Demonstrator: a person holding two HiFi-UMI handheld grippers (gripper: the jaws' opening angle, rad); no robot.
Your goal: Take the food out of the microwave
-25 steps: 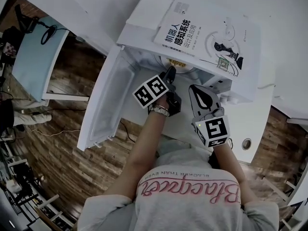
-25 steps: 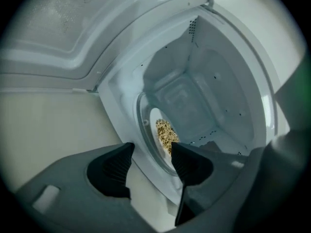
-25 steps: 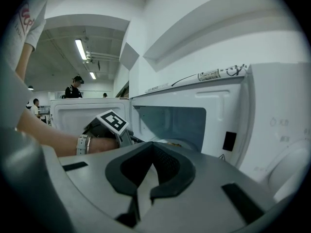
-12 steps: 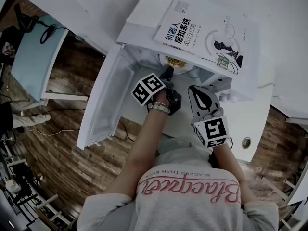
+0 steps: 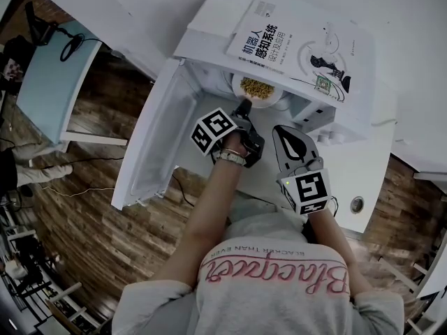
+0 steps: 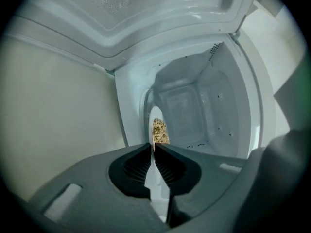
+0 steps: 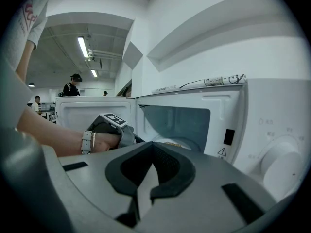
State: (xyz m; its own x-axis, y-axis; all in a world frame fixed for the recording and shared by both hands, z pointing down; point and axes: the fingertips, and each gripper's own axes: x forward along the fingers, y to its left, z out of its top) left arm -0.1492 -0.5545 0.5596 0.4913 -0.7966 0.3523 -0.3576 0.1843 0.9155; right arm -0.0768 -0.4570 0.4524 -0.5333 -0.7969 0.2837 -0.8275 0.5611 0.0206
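A white plate (image 5: 260, 98) of yellow grainy food (image 5: 255, 87) sits in the mouth of the white microwave (image 5: 209, 51), whose door (image 5: 157, 142) hangs open to the left. My left gripper (image 5: 244, 106) reaches into the opening. Its jaws are closing, and the plate's near rim (image 6: 154, 164) stands edge-on between the pads, which press on it; the food (image 6: 159, 130) shows just past the tips (image 6: 154, 146). My right gripper (image 5: 281, 129) hovers outside the cavity to the right, shut with nothing in it (image 7: 152, 144). It looks at the plate (image 7: 176, 142) from the front.
A large book (image 5: 300, 44) lies on top of the microwave. The control dial (image 7: 282, 165) is on the panel to the right. A pale blue table (image 5: 52, 82) stands over the wooden floor at left. A person in a cap (image 7: 73, 85) stands far behind.
The left gripper has rolled a little at the plate's rim, and more of the food shows below the microwave's top edge. The right gripper has stayed where it was.
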